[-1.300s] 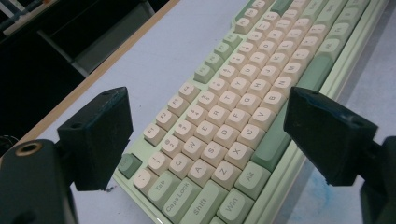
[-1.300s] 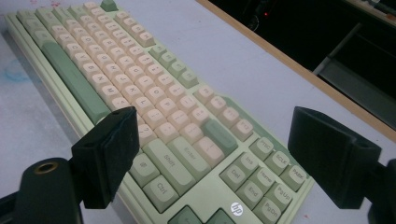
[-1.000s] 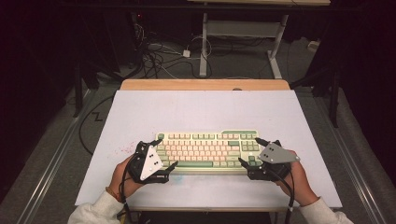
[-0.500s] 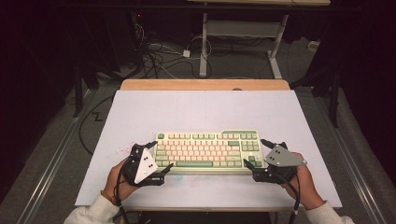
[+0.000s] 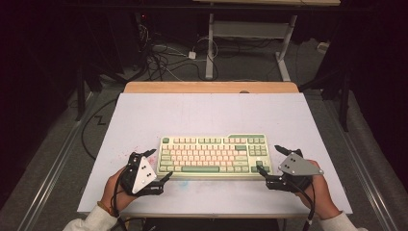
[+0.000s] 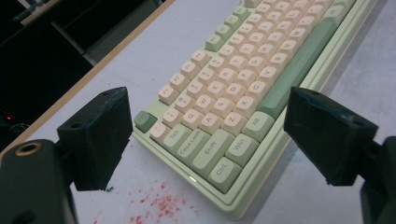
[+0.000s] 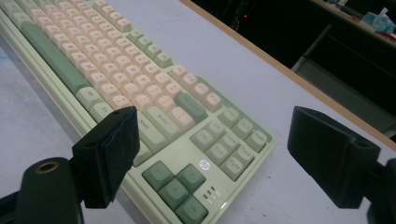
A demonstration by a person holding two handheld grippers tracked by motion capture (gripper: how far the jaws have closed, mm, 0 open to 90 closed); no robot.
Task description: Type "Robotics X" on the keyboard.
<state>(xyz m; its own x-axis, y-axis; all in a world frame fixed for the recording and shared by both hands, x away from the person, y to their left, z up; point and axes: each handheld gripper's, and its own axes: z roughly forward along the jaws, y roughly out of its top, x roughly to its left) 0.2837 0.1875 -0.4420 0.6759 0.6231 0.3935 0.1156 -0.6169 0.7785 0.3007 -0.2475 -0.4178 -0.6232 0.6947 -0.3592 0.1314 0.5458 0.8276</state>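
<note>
Centrally on the white table (image 5: 144,115) lies a green-and-cream keyboard (image 5: 214,155), likely rigid and fairly heavy. Left gripper (image 5: 155,165) and right gripper (image 5: 270,159) flank its short ends, jaws spread wide, the sensible holds.

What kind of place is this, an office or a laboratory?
Probably a lab or test workspace, not an ordinary office: the white table holds just one keyboard, loose cables lie on the floor behind, and the surroundings are dark with bare table frames.
</note>
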